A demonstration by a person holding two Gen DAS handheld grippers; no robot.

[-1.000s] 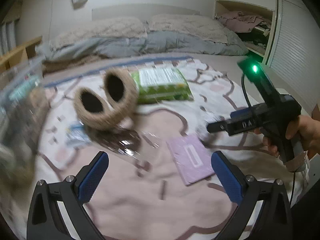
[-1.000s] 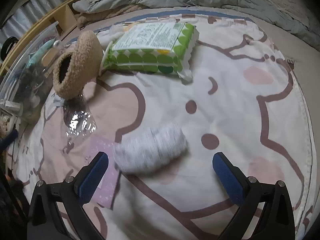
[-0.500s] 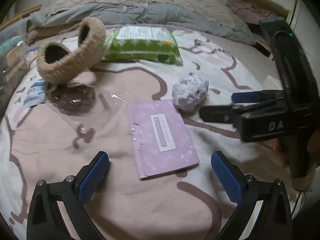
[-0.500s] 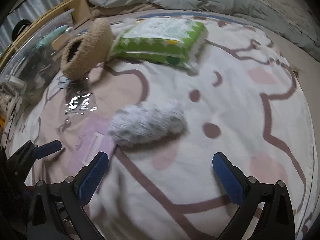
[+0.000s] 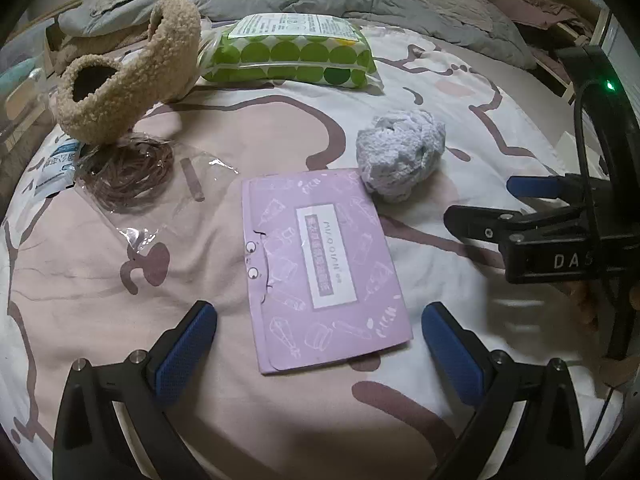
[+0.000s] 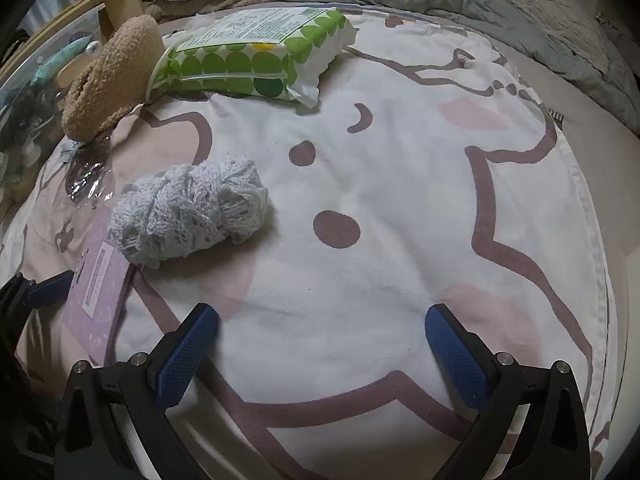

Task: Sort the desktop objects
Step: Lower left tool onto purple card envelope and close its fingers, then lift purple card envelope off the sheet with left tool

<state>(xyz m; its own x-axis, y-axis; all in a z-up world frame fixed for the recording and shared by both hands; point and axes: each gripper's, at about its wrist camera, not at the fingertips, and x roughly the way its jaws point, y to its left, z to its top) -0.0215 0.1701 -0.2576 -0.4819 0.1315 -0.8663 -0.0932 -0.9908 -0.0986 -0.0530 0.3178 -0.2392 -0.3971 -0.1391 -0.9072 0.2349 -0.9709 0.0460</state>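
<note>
Both empty and wide open: left gripper (image 5: 318,338) straddles purple card (image 5: 320,266), next close; right gripper (image 6: 320,342) near yarn ball (image 6: 188,216).

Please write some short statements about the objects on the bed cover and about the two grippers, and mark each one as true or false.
1. The flat lilac paper envelope lies ahead of the left gripper, between its open fingers. True.
2. The right gripper is shut on the pale grey ball of yarn. False: it is open and empty; the yarn lies on the bed cover.
3. The green-dotted soft pack of wipes stands upright. False: it lies flat.
4. The clear plastic bag of brown cord lies just in front of the beige fleece slippers. True.
</note>
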